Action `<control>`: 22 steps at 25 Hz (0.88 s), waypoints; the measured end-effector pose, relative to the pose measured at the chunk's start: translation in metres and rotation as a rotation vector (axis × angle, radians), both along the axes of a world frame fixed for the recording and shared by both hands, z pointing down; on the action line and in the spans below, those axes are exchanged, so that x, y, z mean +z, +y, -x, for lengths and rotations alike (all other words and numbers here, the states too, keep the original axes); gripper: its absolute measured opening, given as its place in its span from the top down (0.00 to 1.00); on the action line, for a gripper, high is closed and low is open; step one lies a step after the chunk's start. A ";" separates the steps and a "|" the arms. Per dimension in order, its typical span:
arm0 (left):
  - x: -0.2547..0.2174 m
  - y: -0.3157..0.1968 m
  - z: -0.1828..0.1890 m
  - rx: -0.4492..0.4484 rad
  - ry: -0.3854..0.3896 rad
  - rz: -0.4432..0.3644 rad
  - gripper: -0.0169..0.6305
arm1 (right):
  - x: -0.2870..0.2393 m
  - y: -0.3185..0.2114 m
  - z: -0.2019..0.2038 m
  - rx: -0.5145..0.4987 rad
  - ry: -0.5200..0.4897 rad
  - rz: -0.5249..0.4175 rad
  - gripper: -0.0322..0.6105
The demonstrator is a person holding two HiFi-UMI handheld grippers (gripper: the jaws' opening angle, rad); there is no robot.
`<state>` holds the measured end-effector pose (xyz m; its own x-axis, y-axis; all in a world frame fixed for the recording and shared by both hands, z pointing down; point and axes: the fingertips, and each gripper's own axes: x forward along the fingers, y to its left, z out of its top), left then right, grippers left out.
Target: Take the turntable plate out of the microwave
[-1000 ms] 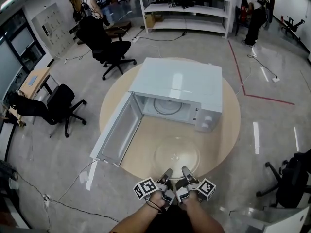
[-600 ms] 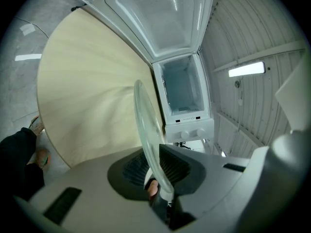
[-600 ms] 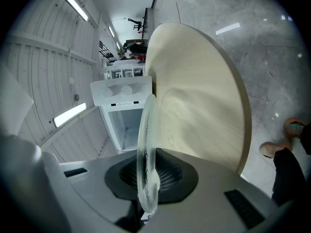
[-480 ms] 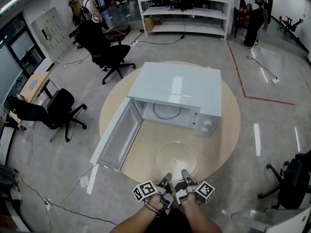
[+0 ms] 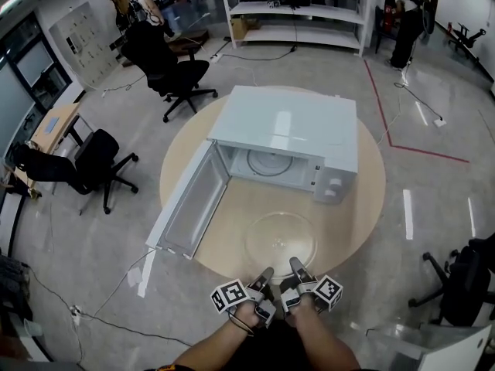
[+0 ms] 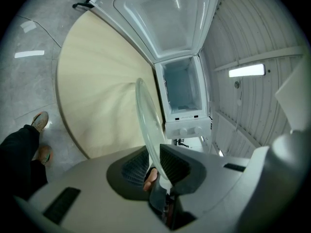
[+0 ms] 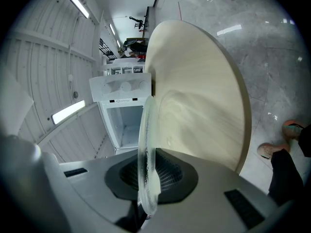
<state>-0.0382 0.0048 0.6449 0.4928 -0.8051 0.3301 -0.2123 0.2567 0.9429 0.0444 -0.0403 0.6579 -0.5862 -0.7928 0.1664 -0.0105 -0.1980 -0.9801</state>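
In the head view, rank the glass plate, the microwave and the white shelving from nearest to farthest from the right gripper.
1. Glass plate: between its jaws.
2. Microwave: centre, beyond the plate.
3. White shelving: far back, top of view.

— What do I have at the left gripper (image 6: 154,161)?
— Its jaws have just been opening. The glass turntable plate (image 6: 146,115) has its rim between them, against one pad, with a gap at the other. Beyond it I see the round wooden table (image 6: 97,91) and the white microwave (image 6: 183,89), its door (image 6: 167,18) wide open.
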 end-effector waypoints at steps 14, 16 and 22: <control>0.012 0.009 0.008 0.000 -0.016 0.020 0.80 | 0.016 -0.004 0.005 -0.005 0.032 0.031 0.89; 0.013 0.007 0.009 -0.007 -0.013 0.028 0.82 | 0.016 -0.007 0.005 -0.005 0.033 0.024 0.89; 0.016 0.001 0.007 -0.014 -0.005 0.042 0.84 | 0.026 -0.011 0.004 -0.019 0.023 0.079 0.89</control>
